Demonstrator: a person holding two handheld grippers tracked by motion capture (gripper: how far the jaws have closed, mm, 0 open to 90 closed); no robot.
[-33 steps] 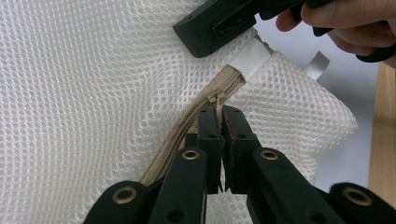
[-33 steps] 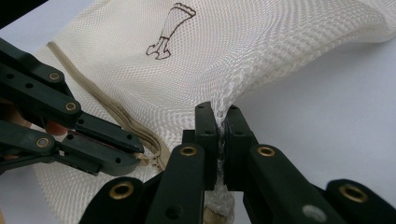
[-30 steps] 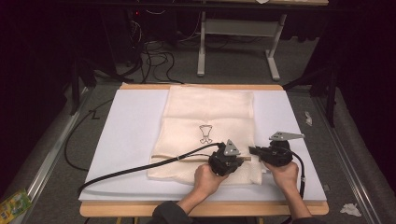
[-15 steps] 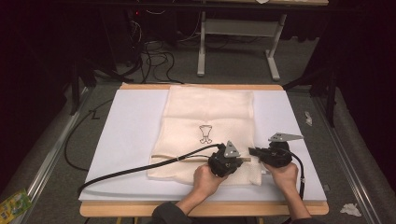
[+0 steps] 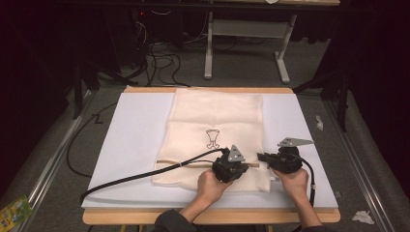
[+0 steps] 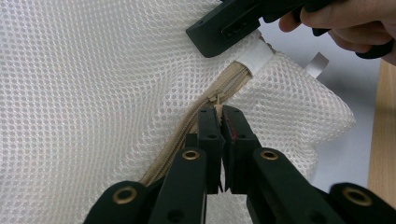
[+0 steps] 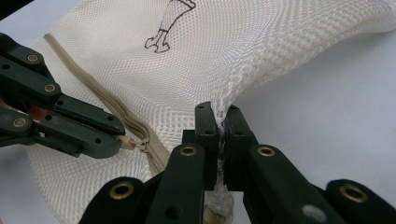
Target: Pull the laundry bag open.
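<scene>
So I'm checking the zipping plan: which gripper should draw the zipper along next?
Left. The left gripper is shut on the zipper pull, while the right gripper pinches the mesh bag, bracing it.

You'll find no readable text anywhere; the mesh bag (image 5: 217,125) carries just a small dark line drawing (image 5: 212,138), no letters.

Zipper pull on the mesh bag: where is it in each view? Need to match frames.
High view: the zipper pull is hidden under the left gripper, low centre on the mesh bag.
Left gripper view: zipper pull at centre, pinched at the tips of the shut jaws.
Right gripper view: lower left, at, at the left gripper's jaw tips.
Shared landmark: the beige zipper tape.
</scene>
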